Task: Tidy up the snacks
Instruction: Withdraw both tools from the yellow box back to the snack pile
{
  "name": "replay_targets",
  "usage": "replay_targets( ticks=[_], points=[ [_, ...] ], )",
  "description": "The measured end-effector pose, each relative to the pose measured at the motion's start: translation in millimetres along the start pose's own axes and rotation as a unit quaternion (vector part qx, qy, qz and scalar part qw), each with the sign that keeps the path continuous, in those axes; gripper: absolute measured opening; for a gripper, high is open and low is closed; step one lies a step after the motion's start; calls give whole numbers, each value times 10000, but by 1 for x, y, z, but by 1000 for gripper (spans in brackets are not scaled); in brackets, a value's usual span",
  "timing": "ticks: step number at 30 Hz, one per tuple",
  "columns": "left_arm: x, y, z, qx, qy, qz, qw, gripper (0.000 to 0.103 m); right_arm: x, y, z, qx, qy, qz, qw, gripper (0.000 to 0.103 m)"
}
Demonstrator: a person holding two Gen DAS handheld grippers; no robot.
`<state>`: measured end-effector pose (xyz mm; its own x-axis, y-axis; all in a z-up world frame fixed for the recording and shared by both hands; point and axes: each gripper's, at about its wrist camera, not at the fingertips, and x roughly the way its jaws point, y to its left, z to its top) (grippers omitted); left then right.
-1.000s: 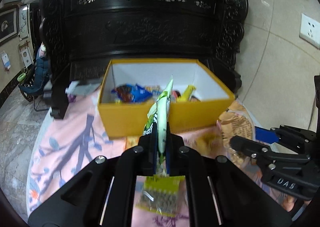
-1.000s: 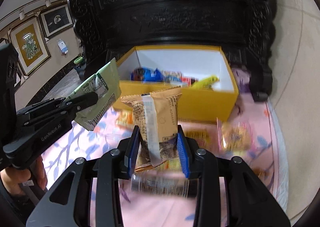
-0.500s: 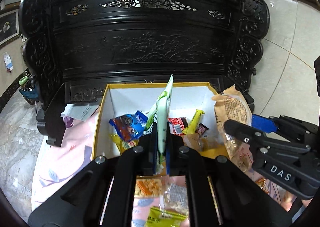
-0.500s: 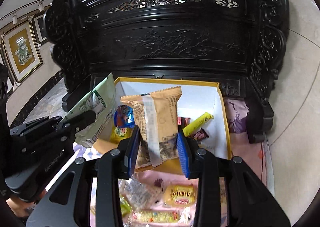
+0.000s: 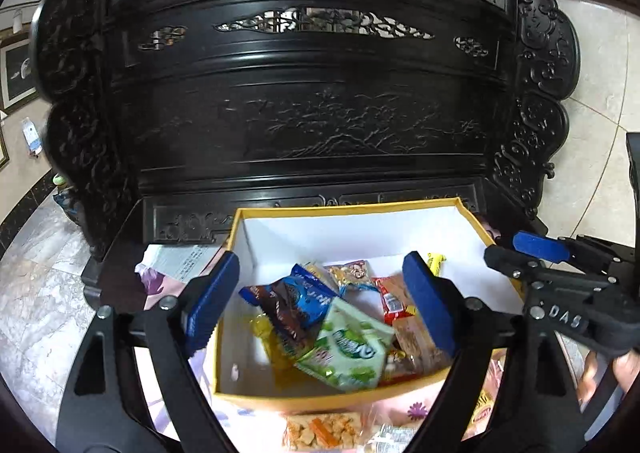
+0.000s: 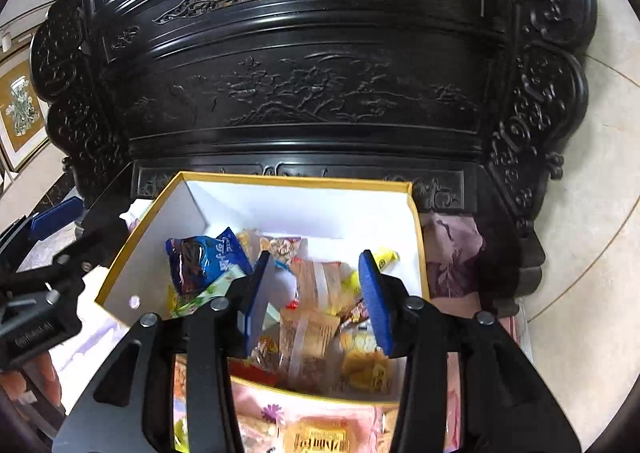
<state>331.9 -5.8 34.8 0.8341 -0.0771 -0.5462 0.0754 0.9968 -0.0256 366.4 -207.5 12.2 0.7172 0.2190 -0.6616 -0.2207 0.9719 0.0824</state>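
Both grippers have released their loads since the earlier frames: the green packet and the tan packet, previously clamped, now lie inside the box.

Left wrist view: the left gripper (image 5: 320, 301) hangs over the yellow box (image 5: 404, 206) with its blue pads spread wide apart and nothing between them. The green packet (image 5: 348, 349) lies flat on the pile near the front wall, partly over the blue packet (image 5: 296, 301). A red packet (image 5: 394, 295) and further wrappers lie beside it. The right gripper (image 5: 520, 253) is visible at the right edge, over the box's right rim. Loose snacks (image 5: 320, 431) lie on the pink cloth (image 5: 416, 409) in front of the box.

Right wrist view: the right gripper (image 6: 316, 299) is positioned over the box (image 6: 296, 182), fingers apart and empty. The tan packet (image 6: 312, 329) lies in the box between and below the pads. The blue packet (image 6: 200, 259) leans at the left, with a yellow bar (image 6: 384, 257) at the right. The carved dark cabinet (image 6: 320, 73) stands directly behind the box.
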Motion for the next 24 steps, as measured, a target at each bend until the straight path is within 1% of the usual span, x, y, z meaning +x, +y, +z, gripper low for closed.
replay_targets(
  ticks=[2, 4, 6, 7, 8, 10, 12, 13, 15, 16, 17, 18, 21, 23, 24],
  points=[
    [-12, 1, -8, 19, 81, -93, 9999, 85, -12, 1, -7, -31, -18, 32, 10000, 45],
    [-24, 0, -18, 107, 107, -71, 9999, 85, -26, 4, -16, -120, -8, 84, 9999, 48],
    [-40, -4, -36, 303, 162, -75, 9994, 85, -42, 11, -30, -241, 25, 215, 9995, 51],
    [-47, -5, -46, 363, 204, -54, 9991, 85, -53, 16, -42, -335, 58, 282, 9990, 53],
    [-55, -6, -62, 394, 303, -67, 9987, 86, -61, 20, -54, -417, 87, 333, 9985, 61],
    [-64, -4, -89, 357, 544, -155, 9978, 87, -75, 25, -88, -561, 219, 470, 9971, 61],
    [-70, -1, -121, 305, 803, -200, 9961, 88, -80, 27, -123, -589, 494, 627, 9951, 61],
    [-70, 1, -136, 259, 930, -195, 9951, 88, -81, 27, -147, -549, 666, 733, 9936, 61],
    [-69, 5, -168, 148, 1251, -235, 9918, 88, -83, 29, -178, -516, 832, 842, 9916, 61],
    [-68, 7, -177, 81, 1335, -236, 9907, 88, -85, 30, -194, -565, 883, 882, 9906, 61],
    [-65, 8, -188, 1, 1487, -269, 9885, 88, -84, 32, -204, -647, 911, 909, 9896, 61],
    [-64, 9, -196, -32, 1579, -272, 9871, 88, -82, 36, -214, -855, 1016, 957, 9865, 61],
    [-63, 12, -212, -90, 1762, -214, 9841, 88, -73, 47, -224, -1450, 1276, 1033, 9757, 61],
    [-67, 12, -215, -114, 1757, -204, 9842, 88, -66, 53, -226, -1774, 1347, 1209, 9673, 61],
    [-69, 12, -216, -128, 1748, -207, 9843, 88, -65, 54, -225, -1842, 1341, 1253, 9656, 61]
  ],
)
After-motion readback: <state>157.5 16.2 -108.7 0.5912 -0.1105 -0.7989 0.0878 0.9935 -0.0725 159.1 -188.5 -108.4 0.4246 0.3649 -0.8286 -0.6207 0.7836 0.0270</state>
